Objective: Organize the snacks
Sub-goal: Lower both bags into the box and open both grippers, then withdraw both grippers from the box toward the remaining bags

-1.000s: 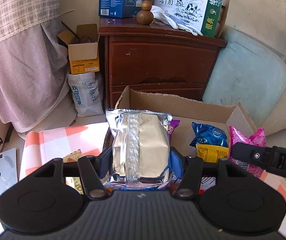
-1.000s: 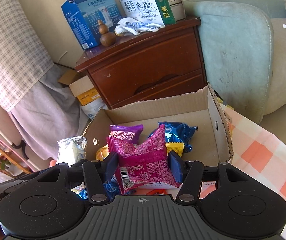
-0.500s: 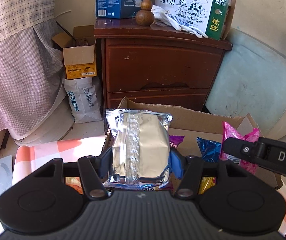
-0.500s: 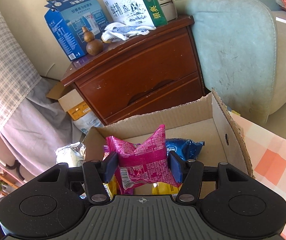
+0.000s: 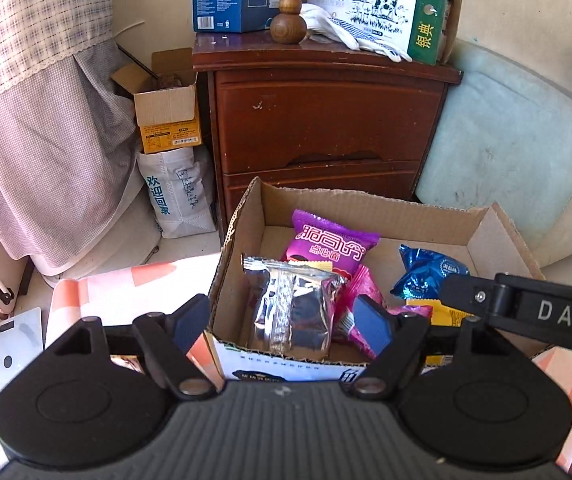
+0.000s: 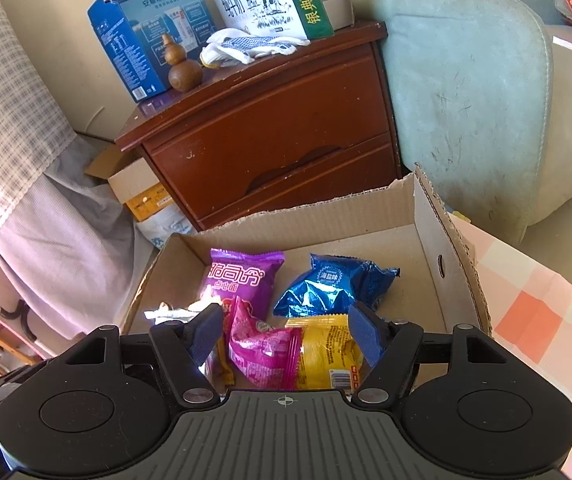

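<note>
Snacks in crinkly foil, a silver packet (image 5: pixel 294 312) and a pink packet (image 6: pixel 264 354), lie loose in the cardboard box (image 5: pixel 366 208) beneath the opening left claw (image 5: pixel 282 322) and right claw (image 6: pixel 286 334) (both empty), likely light, slippery, best pinched across the middle.

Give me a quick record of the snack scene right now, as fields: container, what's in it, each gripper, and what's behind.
container: open cardboard box on a checked cloth
contents: silver packet, purple packet, blue packet, pink packet, yellow packet
left gripper: jaws opening, silver packet lying free below in the box
right gripper: jaws opening, pink packet released in the box
behind: wooden cabinet with milk carton
</note>
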